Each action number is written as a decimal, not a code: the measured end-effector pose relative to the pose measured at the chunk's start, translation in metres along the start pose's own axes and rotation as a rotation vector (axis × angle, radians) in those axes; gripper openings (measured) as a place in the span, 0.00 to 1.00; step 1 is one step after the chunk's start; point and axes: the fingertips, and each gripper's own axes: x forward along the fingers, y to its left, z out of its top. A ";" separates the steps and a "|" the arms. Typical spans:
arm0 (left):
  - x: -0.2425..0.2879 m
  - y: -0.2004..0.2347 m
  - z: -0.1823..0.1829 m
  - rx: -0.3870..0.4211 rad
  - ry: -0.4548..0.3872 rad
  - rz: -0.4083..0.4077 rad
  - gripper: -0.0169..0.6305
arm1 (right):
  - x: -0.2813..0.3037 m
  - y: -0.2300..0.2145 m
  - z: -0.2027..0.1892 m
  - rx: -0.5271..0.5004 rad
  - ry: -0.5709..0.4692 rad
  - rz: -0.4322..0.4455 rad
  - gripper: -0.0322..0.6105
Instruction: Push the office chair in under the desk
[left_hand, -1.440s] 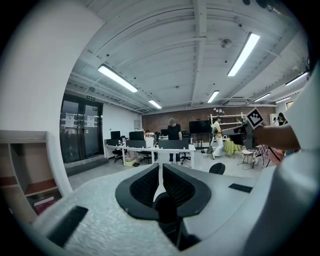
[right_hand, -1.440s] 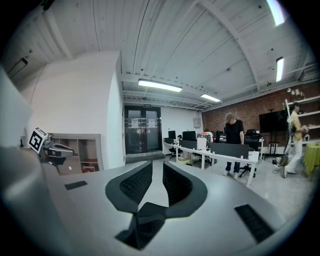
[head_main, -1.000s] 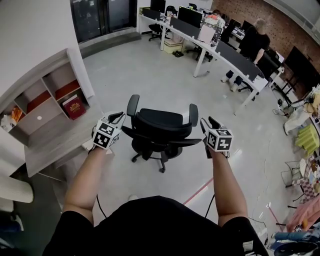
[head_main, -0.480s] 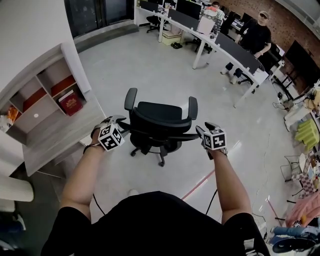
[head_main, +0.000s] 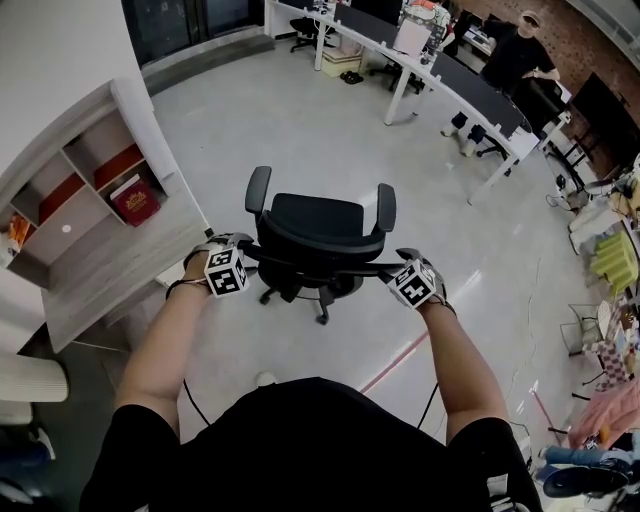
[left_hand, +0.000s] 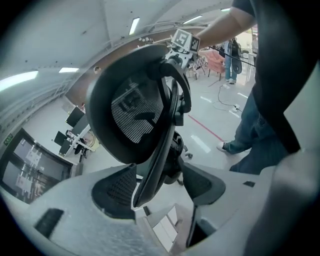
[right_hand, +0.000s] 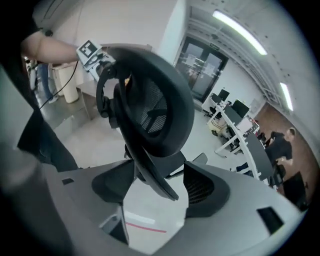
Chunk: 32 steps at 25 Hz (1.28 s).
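The pale grey polished floor (head_main: 300, 130) is taking most of the head view. A long row of white desks with dark dividing screens (head_main: 440, 85) is running across the far side. A light wooden desk with open shelf compartments (head_main: 110, 270) is standing at the left.

The black mesh-back office chair with two armrests (head_main: 318, 222) is standing on the open floor, just beside the wooden desk and not under it, well apart from the white desks. Its backrest is facing the person.

The left gripper (head_main: 232, 243) is reaching to the left end of the backrest top and the right gripper (head_main: 405, 256) to the right end. Both claws have just been opening. In the left gripper view the jaws of the left gripper (left_hand: 160, 185) are standing wide apart, and the backrest rim (left_hand: 150, 165) is lying between them, not clamped. In the right gripper view the right gripper (right_hand: 155, 187) is showing the same: jaws apart, backrest rim (right_hand: 152, 172) between them.

A thin red line (head_main: 395, 365) is crossing the floor near the person.
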 end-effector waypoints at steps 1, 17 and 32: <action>0.004 0.001 -0.001 0.005 0.010 -0.003 0.47 | 0.004 0.002 -0.002 -0.032 0.015 0.003 0.52; 0.060 0.006 -0.019 0.030 0.081 -0.075 0.47 | 0.062 0.024 -0.021 -0.339 0.201 0.059 0.51; 0.071 0.015 -0.034 0.079 0.173 -0.024 0.33 | 0.093 0.029 -0.034 -0.515 0.261 0.036 0.21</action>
